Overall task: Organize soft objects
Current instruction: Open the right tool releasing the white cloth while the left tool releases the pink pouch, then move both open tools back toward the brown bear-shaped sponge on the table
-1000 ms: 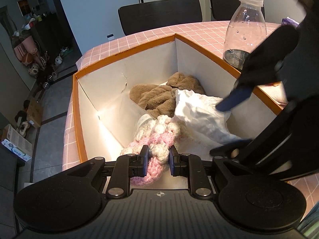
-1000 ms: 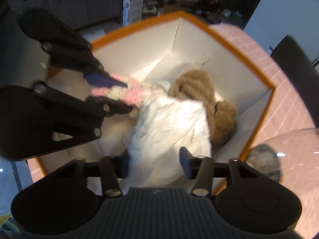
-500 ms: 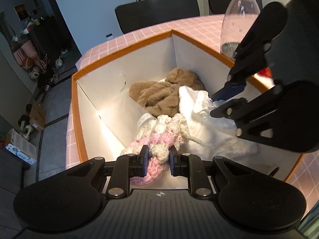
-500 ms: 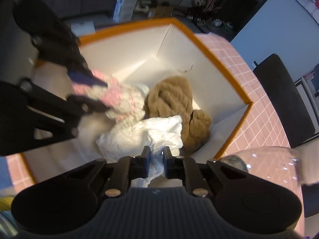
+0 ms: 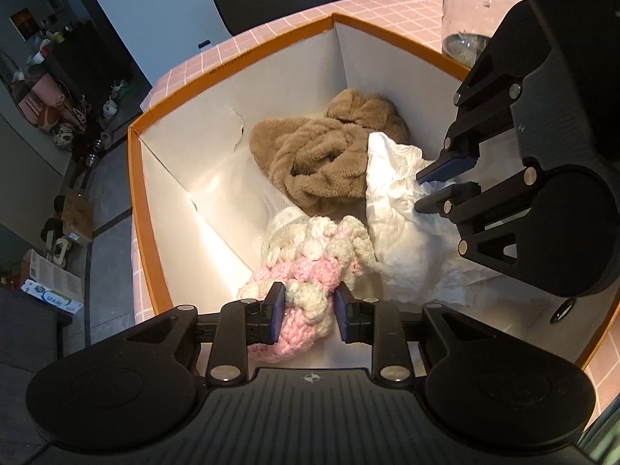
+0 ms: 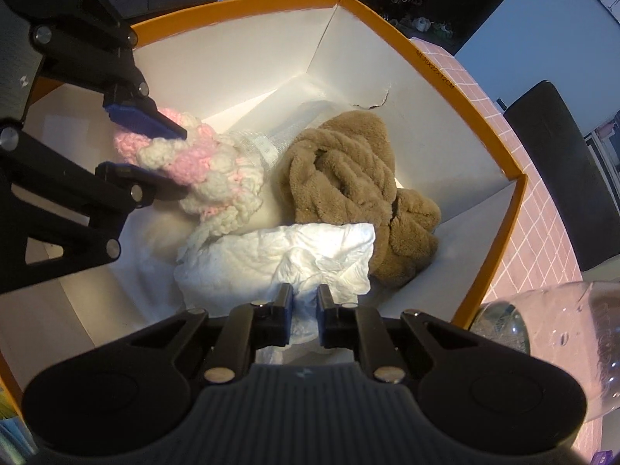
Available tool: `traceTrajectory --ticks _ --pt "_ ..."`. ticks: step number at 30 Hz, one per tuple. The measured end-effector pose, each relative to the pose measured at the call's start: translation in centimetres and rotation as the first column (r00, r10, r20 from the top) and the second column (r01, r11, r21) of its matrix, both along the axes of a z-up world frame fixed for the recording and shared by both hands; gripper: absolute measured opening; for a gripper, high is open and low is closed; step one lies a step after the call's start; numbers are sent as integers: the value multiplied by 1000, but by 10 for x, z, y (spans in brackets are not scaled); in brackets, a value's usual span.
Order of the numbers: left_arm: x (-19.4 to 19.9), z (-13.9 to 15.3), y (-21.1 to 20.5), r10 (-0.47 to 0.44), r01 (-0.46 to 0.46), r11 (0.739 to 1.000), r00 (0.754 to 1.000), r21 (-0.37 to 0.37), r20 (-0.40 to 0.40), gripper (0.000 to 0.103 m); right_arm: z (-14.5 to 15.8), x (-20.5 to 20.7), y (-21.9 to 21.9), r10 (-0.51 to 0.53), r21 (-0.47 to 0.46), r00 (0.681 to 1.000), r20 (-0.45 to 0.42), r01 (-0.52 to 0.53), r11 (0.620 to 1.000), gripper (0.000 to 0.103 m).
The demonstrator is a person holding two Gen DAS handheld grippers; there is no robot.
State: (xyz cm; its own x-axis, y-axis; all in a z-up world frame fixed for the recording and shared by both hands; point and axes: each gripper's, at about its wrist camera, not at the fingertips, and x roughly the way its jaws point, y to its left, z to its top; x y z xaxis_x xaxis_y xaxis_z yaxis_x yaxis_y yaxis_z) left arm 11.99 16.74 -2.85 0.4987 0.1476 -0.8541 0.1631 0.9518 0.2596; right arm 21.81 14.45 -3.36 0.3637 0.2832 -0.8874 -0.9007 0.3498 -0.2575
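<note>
left gripper (image 5: 307,312): still clamps pink-white knit (image 5: 310,267) | right gripper (image 6: 304,306): open a second ago, now pinches white cloth (image 6: 279,267) | box (image 6: 430,73): brown towel (image 6: 348,178) unmoved

Inside the orange-rimmed white box (image 5: 133,201) lie three soft things: a brown plush cloth (image 5: 325,162), bunched and twisted, at the far side; a crumpled white cloth (image 5: 399,224) to its right, nearer; a pink-and-cream knitted piece (image 5: 314,267) nearest, left of the white cloth.

Both wrist views look closely down into the orange-rimmed box (image 5: 135,209) from opposite sides.
</note>
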Motion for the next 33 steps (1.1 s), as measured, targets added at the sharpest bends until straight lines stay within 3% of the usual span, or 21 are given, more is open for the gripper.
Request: traceTrajectory --ticks 3,5,9,21,29,33 --pt "-4 1 -1 -2 2 1000 1000 -3 14 38 2 -3 -5 6 12 1000 11 -7 1000 12" --pt "-7 4 -1 -1 1 1000 1000 -8 25 40 9 -6 -9 15 28 1000 23 -15 1000 21" --pt "-14 13 -4 3 -3 1000 998 -5 66 63 31 -15 -20 16 75 999 50 -19 997 36" --pt "-40 50 -22 2 -1 1000 978 -7 211 67 78 -50 -66 22 192 986 164 -54 980 53" --pt "-66 75 -49 -27 41 999 927 -30 373 67 93 -73 -114 -33 288 984 176 -19 957 61" --pt "-75 79 -69 -73 100 994 911 -45 406 67 91 -78 -142 -74 321 987 142 25 947 61"
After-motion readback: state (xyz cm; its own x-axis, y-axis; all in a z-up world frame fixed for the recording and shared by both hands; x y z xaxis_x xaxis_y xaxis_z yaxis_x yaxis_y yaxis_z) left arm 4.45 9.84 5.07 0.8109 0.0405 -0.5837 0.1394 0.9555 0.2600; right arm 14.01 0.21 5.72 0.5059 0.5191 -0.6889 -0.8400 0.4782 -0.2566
